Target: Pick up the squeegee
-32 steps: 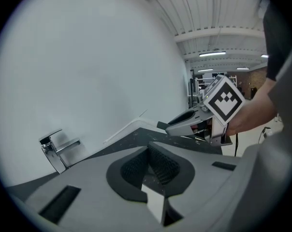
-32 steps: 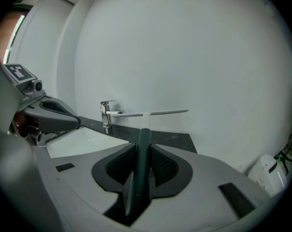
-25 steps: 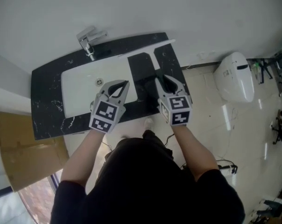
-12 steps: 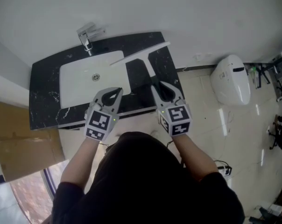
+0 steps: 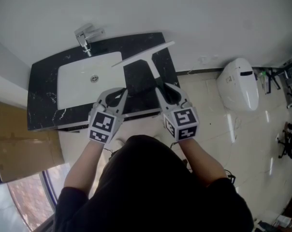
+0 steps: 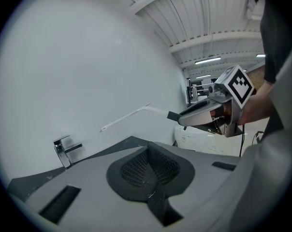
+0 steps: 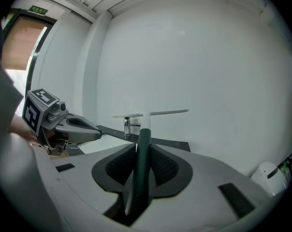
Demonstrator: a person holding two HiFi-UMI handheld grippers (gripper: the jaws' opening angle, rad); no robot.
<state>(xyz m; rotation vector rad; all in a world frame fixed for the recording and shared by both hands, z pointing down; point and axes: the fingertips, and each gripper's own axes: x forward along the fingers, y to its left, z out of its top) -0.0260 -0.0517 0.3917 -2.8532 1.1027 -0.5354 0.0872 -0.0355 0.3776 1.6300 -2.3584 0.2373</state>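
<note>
White wall [image 5: 151,8] backs a black, white-veined worktop [image 5: 44,93] with a white sink [image 5: 73,83] set in its left part and a chrome tap [image 5: 84,36] at the rear edge behind the sink. Over the worktop's right part, the right hand-held gripper [image 5: 169,92] is clamped on the squeegee [image 5: 144,53]. Its own view shows the dark handle running straight up between the two pads, which press on it from both sides. The handle turns white near the top and meets a long white blade. That blade lies crosswise in front of the wall, raised clear of the worktop, with its left end over the sink's rear corner and its right end toward the wall. The left hand-held gripper [image 5: 121,94] is just beside the right one, over the worktop's front edge near the sink. Its jaws are together with nothing between them, and it does not touch the squeegee. Both point away from the person toward the wall, tilted a little down, with their marker cubes facing the head camera. To the right of the worktop a white toilet [image 5: 240,83] stands on the pale tiled floor [image 5: 218,134], and a brown board [image 5: 20,144] lies to the left, below the worktop.
</note>
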